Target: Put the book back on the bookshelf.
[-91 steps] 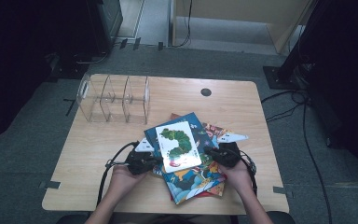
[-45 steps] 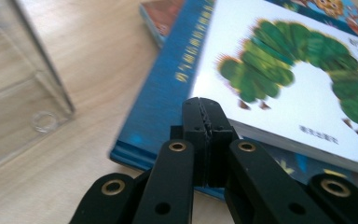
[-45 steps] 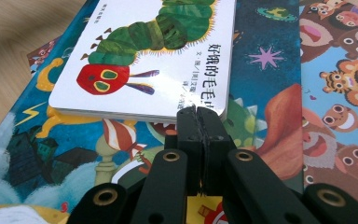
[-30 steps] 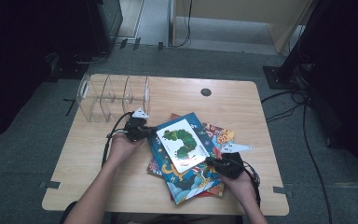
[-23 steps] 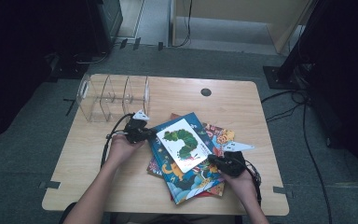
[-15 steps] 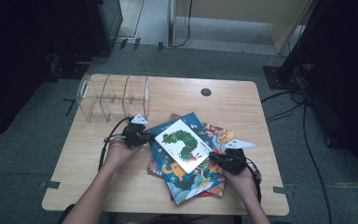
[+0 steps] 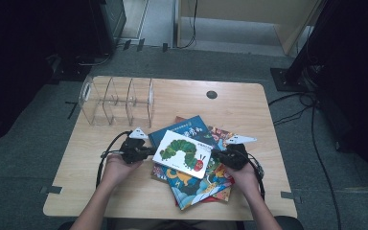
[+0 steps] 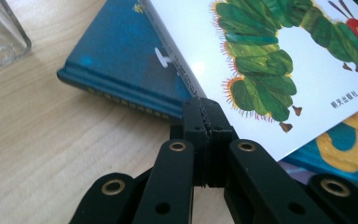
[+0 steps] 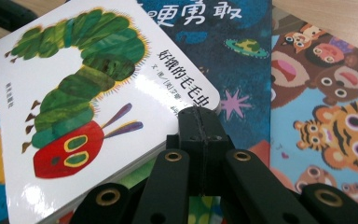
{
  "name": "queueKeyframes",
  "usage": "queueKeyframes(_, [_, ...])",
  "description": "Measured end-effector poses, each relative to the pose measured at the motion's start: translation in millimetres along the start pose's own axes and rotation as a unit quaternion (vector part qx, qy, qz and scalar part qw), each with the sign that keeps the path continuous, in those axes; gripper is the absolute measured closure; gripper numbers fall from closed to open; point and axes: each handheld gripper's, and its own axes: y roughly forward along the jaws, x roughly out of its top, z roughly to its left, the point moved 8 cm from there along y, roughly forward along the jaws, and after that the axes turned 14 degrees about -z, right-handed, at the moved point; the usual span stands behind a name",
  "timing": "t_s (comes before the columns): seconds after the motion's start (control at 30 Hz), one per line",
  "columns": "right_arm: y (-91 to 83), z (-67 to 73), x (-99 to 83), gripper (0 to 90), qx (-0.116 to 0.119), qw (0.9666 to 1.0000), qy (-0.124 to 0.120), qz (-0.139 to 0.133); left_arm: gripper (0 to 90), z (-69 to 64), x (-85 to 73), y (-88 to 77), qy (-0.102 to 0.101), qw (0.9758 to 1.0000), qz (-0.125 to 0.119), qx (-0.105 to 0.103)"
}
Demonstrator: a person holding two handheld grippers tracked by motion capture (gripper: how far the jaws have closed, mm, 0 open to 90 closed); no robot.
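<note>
The caterpillar book (image 7: 184, 153) lies atop the book pile (image 7: 196, 182) on the surface (image 7: 76, 191), between the left hand-held gripper (image 7: 146, 151) and right hand-held gripper (image 7: 219, 155); each presses an opposite edge, jaws closed, gripping nothing.

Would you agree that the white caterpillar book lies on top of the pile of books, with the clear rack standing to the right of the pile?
Not quite: the high view shows the clear rack to the upper left of the pile, not the right. The caterpillar book does lie on top.
</note>
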Motion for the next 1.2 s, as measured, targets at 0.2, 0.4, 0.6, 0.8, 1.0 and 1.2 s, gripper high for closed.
queueKeyframes(0.2, [10.3, 0.4, 5.0, 90.0, 0.003, 1.0, -0.006, -0.005, 90.0, -4.4, -5.7, -10.0, -0.011, 0.9999, -0.006, 0.007])
queueKeyframes(0.4, [24.2, 4.6, 11.8, 90.0, -0.001, 0.9998, -0.022, 0.0, 90.0, -8.9, -11.3, -19.9, -0.013, 0.9998, -0.007, 0.01])
queueKeyframes(0.6, [35.3, 6.5, 17.8, 90.0, -0.006, 0.9996, -0.026, 0.003, 90.0, -15.2, -16.3, -27.1, -0.013, 0.9998, -0.007, 0.013])
queueKeyframes(0.8, [44.3, 7.3, 21.6, 90.0, -0.004, 0.9996, -0.029, -0.003, 90.0, -20.5, -19.5, -32.2, -0.022, 0.9996, -0.008, 0.014])
queueKeyframes(1.0, [49.7, 7.4, 24.9, 90.0, 0.006, 0.9995, -0.03, 0.004, 90.0, -10.7, -16.3, -31.0, -0.03, 0.9992, -0.02, 0.019])
queueKeyframes(1.2, [39.7, 9.1, 20.9, 90.0, 0.011, 0.9994, -0.028, 0.014, 90.0, 9.6, -9.5, -23.8, -0.035, 0.9988, -0.02, 0.026])
